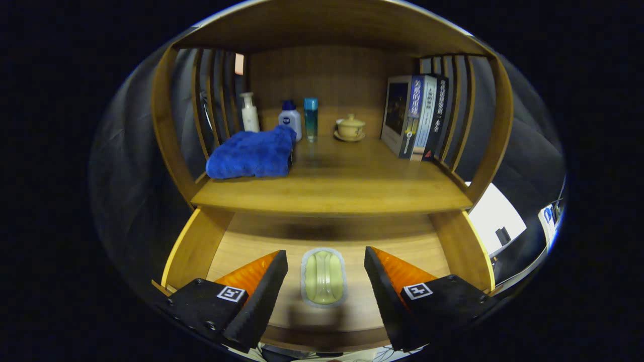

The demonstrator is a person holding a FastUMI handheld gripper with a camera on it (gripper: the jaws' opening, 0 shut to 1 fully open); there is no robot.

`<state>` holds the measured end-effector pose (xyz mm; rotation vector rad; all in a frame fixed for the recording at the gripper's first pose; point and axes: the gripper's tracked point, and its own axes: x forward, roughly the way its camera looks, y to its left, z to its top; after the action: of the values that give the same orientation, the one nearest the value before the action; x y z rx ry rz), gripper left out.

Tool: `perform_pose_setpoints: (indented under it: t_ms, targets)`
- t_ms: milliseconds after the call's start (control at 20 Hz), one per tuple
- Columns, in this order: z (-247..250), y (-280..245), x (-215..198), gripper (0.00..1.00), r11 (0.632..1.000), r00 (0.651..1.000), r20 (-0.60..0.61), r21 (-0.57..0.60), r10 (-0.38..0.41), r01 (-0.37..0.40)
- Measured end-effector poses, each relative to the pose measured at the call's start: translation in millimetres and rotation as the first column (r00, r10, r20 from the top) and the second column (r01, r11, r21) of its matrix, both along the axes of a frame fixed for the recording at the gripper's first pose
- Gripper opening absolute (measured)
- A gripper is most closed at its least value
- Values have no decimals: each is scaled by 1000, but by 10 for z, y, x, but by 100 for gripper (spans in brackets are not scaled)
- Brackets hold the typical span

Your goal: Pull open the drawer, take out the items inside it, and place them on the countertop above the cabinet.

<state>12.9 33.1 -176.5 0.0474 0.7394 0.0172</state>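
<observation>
The wooden drawer [201, 246] stands pulled open below the countertop [332, 188]. On its floor lies a small pale green oblong item [324, 277] with a clear rim. My gripper [326, 281] hovers over the drawer, open, with the green item between its two fingers [261, 296] and neither finger touching it. A folded blue towel [251, 155] lies on the countertop at the left.
At the back of the countertop stand a white pump bottle [249, 113], a white bottle with a blue cap [290, 120], a teal tube [311, 118] and a lidded cup on a saucer [350, 127]. Upright books [415, 116] fill the right. Slatted side walls bound the shelf.
</observation>
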Motion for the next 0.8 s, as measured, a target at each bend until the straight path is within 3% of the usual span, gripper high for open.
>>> perform_pose_setpoints:
  t_ms: [250, 450, 750, 800]
  targets:
    - [-408, -12, 167, 99, 1000, 986, -165, 8, -16, 18]
    - [-688, -5, 165, 87, 1000, 950, -312, -1, -18, 19]
    - [-916, 11, 140, 66, 1000, 915, -404, -10, -7, 4]
    - [-962, 21, 132, 54, 1000, 910, -415, -5, -6, 5]
